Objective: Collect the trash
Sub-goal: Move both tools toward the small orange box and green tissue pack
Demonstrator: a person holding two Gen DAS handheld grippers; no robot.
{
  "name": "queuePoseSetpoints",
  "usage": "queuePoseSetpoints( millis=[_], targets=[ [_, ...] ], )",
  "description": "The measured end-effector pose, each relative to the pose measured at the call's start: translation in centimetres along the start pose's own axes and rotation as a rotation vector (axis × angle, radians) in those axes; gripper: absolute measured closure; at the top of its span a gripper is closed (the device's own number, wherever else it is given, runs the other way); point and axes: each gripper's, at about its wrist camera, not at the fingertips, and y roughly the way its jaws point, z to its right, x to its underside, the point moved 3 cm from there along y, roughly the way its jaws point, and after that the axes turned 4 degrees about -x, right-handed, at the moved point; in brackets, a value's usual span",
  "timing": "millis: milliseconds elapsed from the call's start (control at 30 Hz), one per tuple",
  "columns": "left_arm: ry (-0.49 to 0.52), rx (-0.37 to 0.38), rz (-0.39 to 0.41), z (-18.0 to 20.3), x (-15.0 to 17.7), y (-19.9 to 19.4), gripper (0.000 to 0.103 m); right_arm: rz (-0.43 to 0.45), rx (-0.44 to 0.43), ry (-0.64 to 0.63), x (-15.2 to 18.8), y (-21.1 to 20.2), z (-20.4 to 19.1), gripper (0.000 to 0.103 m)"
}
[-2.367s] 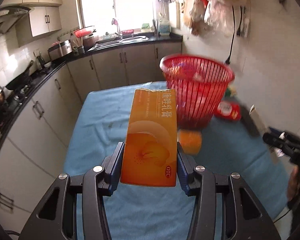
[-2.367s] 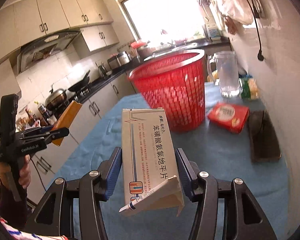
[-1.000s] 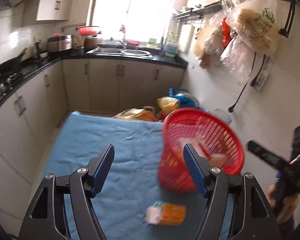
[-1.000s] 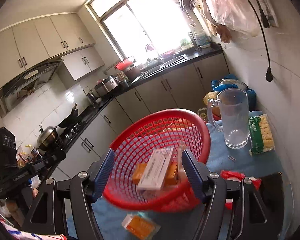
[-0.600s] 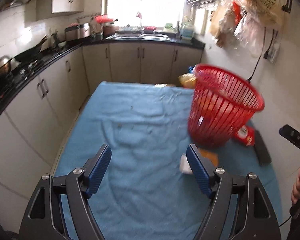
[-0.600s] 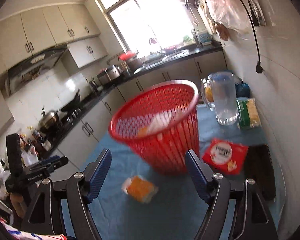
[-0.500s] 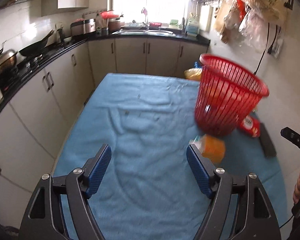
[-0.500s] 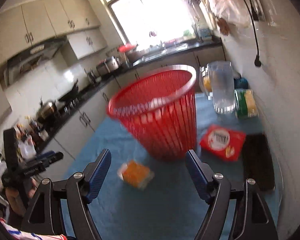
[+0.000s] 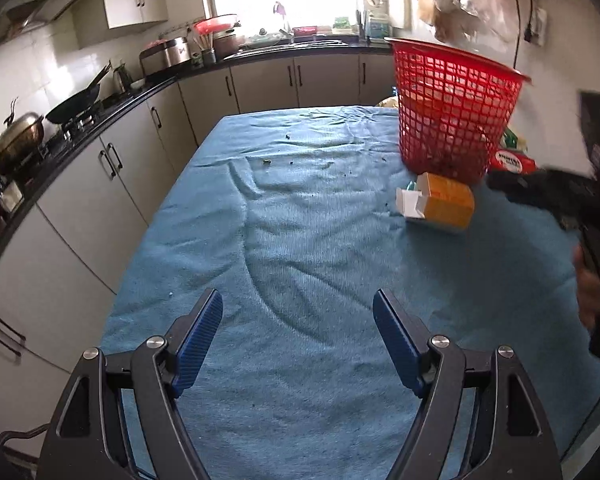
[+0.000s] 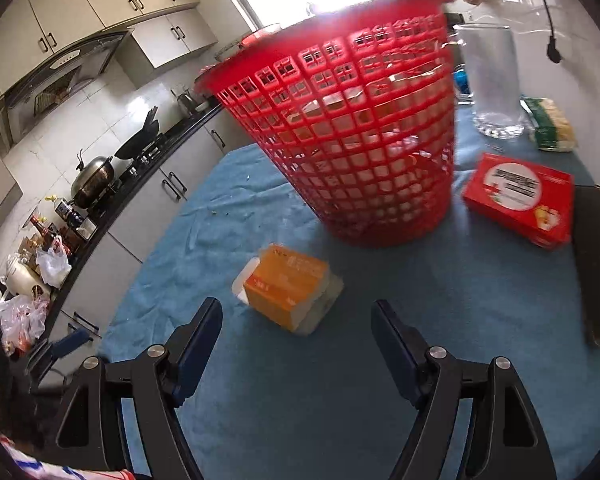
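A: Status on our left tool (image 9: 298, 320)?

B: Pads spread wide, nothing between them. We're hovering over the blue cloth on the table (image 9: 300, 240), low end of the frame, and all we see between the pads is bare cloth.

A: Right tool (image 10: 296, 322)?

B: Same: pads apart, empty. It also shows in the left wrist view at 3 o'clock, blurred, so we can't read much from that side.

A: Where's the trash?

B: Orange box (image 10: 288, 286) lies on its side on the cloth, one white end flap open. In the right wrist view it sits just past the pads at roughly 12 o'clock, slightly toward 11, not touching either pad. In the left wrist view the same box is at 2 o'clock, well away from our left pads.

A: And the bin?

B: Red basket (image 10: 352, 128) stands upright on the cloth just behind the box, at 12 to 1 o'clock in the right view. We can see pale and orange shapes through the mesh, but can't tell what they are. Whether box and basket touch, we can't tell; close, at least.

A: Anything else on the table?

B: Red carton (image 10: 520, 198) lying flat at 2 o'clock, beside the basket base. Clear glass jug (image 10: 494, 84) behind it at 1 o'clock, upright. A green and yellow packet (image 10: 552, 124) right of the jug. A dark flat object (image 10: 596, 272) at 3 o'clock along the edge.
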Motion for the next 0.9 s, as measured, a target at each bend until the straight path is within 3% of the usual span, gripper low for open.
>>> queuePoseSetpoints(
  millis=[300, 467, 533, 700, 833, 900],
  targets=[
    [-0.041, -0.011, -0.027, -1.9, 0.5, 1.3, 0.026, -0.026, -0.007, 0.052, -2.0, 6.0, 1.1, 0.021],
    [-0.061, -0.029, -0.037, -3.2, 0.9, 1.7, 0.026, -0.137, -0.195, 0.006, -0.3, 6.7, -2.0, 0.021],
    [-0.063, -0.038, -0.048, -3.6, 1.2, 2.1, 0.026, -0.189, -0.222, -0.074, 0.9, 6.7, -4.0, 0.021],
    [-0.087, -0.038, -0.066, -3.9, 1.5, 2.3, 0.026, -0.199, -0.043, -0.281, 2.8, 7.4, -6.7, 0.021],
    [-0.085, -0.035, -0.065, -3.8, 1.3, 2.0, 0.026, -0.186, 0.023, -0.277, 3.5, 8.7, -6.9, 0.023],
    [-0.083, -0.031, -0.068, -3.6, 1.1, 1.8, 0.026, -0.190, 0.050, -0.272, 3.5, 9.3, -6.9, 0.045]
  ],
)
